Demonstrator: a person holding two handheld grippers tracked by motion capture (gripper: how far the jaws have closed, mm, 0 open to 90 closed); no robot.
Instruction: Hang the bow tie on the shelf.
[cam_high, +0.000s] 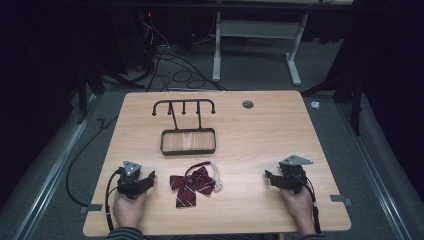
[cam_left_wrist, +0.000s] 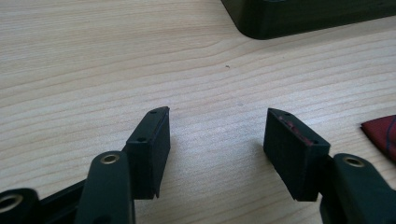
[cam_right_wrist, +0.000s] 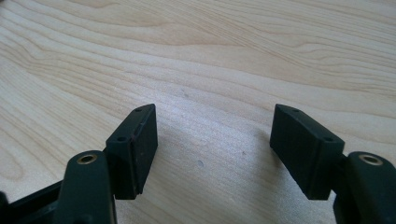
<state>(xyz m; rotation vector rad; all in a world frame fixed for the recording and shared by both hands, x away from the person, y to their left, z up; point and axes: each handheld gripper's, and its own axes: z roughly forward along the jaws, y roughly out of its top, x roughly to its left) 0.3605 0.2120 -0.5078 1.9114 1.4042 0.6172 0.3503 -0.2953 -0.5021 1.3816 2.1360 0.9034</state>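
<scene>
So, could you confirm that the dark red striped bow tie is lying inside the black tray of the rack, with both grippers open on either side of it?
Not quite: the bow tie lies on the bare table, in front of the rack's tray, not inside it, as the high view shows. The rest holds: the left gripper and the right gripper are open on either side of it.

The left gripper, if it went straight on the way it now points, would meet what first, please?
Probably the dark tray base of the rack: the open left gripper faces bare table until then, and the bow tie lies off to its side.
</scene>
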